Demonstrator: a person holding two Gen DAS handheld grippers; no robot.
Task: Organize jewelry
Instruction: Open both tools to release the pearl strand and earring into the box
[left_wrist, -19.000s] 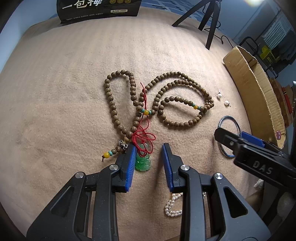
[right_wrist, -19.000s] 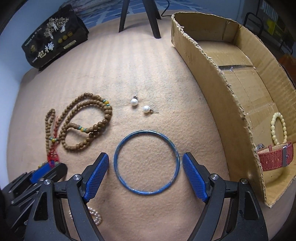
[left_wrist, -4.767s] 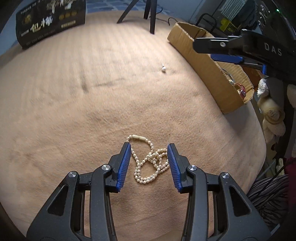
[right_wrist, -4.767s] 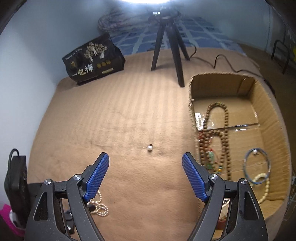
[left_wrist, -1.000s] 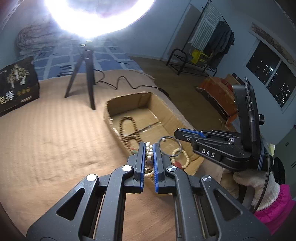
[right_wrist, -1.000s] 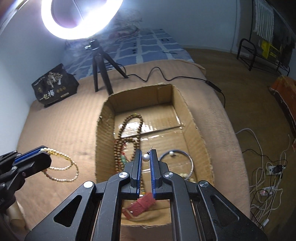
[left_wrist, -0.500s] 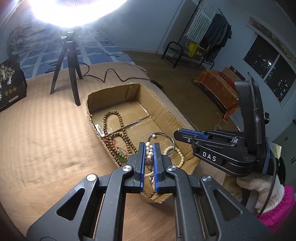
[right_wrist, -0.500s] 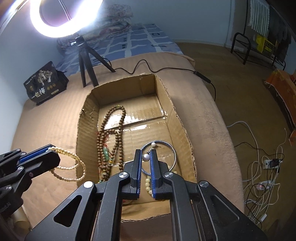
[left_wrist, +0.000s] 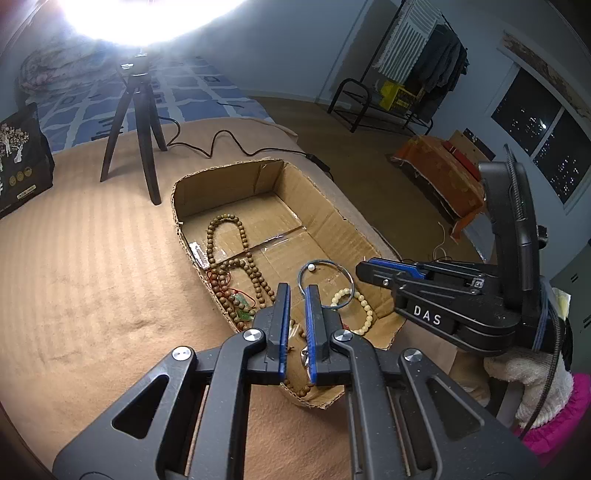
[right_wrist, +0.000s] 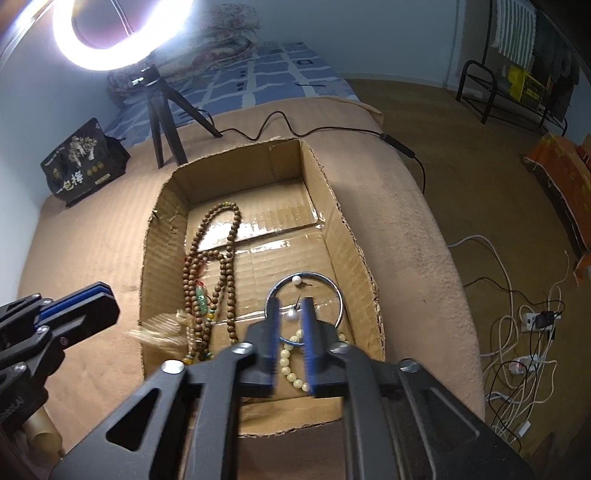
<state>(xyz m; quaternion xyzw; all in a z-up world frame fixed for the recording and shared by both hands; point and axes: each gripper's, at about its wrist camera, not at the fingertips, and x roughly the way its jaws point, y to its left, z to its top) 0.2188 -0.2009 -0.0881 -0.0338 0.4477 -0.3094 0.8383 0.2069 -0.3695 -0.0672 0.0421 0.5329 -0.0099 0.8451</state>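
Note:
An open cardboard box (left_wrist: 343, 221) (right_wrist: 347, 229) lies on the tan blanket. It holds brown wooden bead strands (left_wrist: 225, 266) (right_wrist: 225, 254), a blue bangle (left_wrist: 327, 263) (right_wrist: 332, 286), a yellow bead bracelet (left_wrist: 364, 306) and a pearl earring (left_wrist: 312, 266). My left gripper (left_wrist: 296, 291) hangs over the box's near end, jaws slightly apart and nothing between them. A motion-blurred pearl necklace (right_wrist: 162, 328) falls at the box's left wall. My right gripper (right_wrist: 290, 308) has jaws slightly apart with a pearl earring (right_wrist: 291, 314) between them; I cannot tell if it is still held.
A tripod (left_wrist: 138, 125) (right_wrist: 166, 122) with a bright ring light stands behind the box. A black printed bag (right_wrist: 83, 162) sits at the back left. A cable (right_wrist: 332, 129) runs across the blanket's far edge. Cables lie on the floor at the right.
My left gripper's jaws have parted and the pearl necklace has dropped out, now falling at the box's left wall. My right gripper's jaws have also parted slightly around the pearl earring.

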